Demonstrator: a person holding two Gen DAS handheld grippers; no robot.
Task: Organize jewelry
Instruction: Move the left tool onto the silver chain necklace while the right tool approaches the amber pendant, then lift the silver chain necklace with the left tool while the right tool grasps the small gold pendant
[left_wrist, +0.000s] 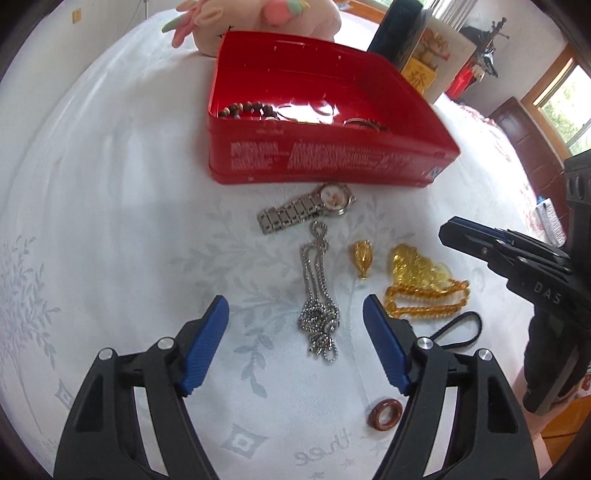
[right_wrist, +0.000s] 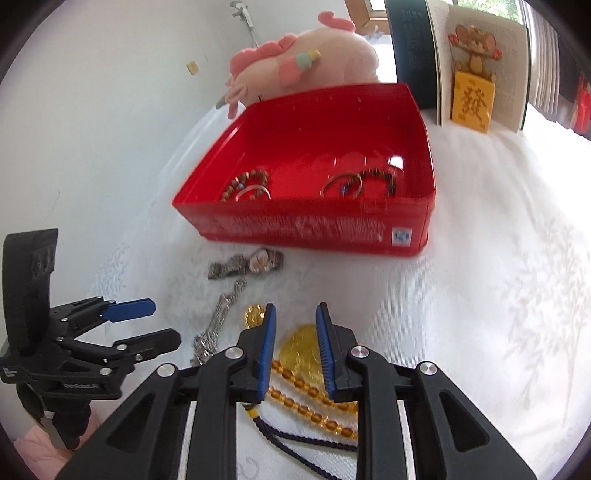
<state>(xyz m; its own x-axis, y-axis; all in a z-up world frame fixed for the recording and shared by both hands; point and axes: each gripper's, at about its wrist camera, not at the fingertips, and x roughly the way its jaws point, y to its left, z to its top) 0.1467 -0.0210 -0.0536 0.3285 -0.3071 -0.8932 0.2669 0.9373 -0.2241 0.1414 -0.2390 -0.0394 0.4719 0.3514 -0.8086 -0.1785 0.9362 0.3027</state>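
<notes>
Jewelry lay on the white worktop (left_wrist: 110, 206) before the red tin (left_wrist: 317, 162), which already held bracelets. Left gripper (left_wrist: 295, 339) hovered spread wide above the silver chain (left_wrist: 317, 295); right gripper (right_wrist: 295, 328), parted and empty, straddled the amber pendant (right_wrist: 301, 354). A clean pick probably called for pinching each piece at its bunched middle, so no trailing beads would snag the tin's rim.

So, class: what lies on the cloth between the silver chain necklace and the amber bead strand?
A small gold pendant lies between the silver chain necklace and the amber bead strand, touching neither. The left wrist view shows this best.
</notes>
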